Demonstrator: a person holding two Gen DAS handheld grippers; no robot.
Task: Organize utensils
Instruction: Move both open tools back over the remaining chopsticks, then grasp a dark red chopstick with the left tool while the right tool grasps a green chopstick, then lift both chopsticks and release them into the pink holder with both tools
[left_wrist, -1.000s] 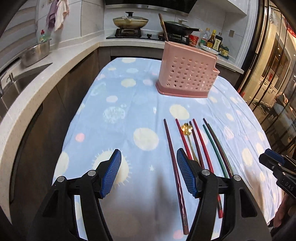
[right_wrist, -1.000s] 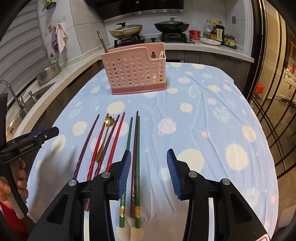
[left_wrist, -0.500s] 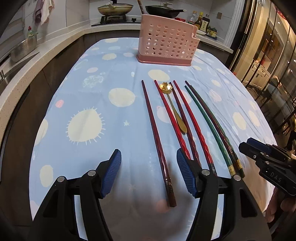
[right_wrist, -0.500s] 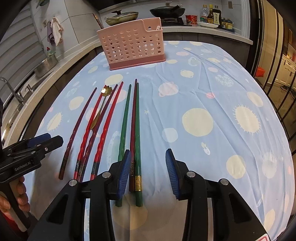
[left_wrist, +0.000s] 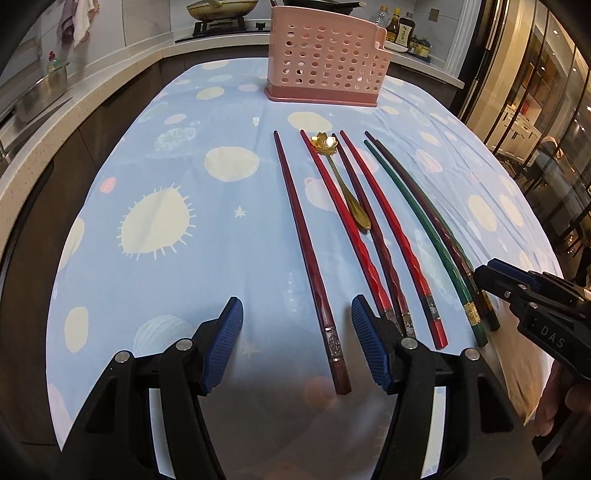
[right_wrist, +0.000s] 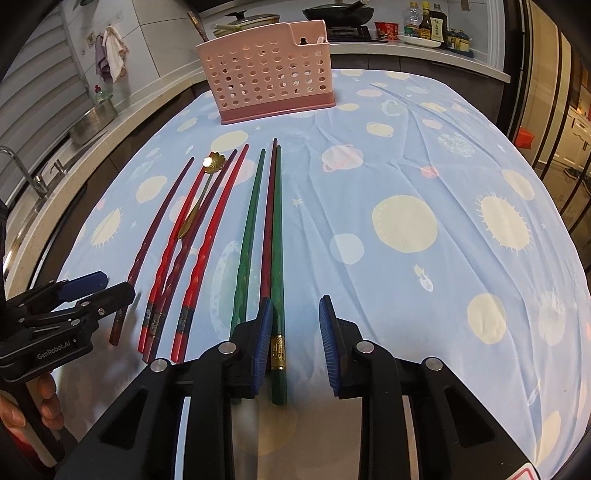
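Observation:
Several chopsticks lie side by side on the blue tablecloth: a dark red one at the left, red ones, green ones. A gold flower-headed spoon lies among them, also in the right wrist view. A pink perforated utensil basket stands at the far end. My left gripper is open, low over the dark red chopstick's near end. My right gripper is open, with the green chopstick's gold-banded end between its fingers.
The table is covered by a blue cloth with planet prints. A counter with a sink and metal pot runs along the left. A stove with pans and bottles is behind the basket. Glass doors stand at the right.
Both grippers have drawn back and lowered toward the near ends of the chopsticks. The basket now appears farther away. Both stay open.

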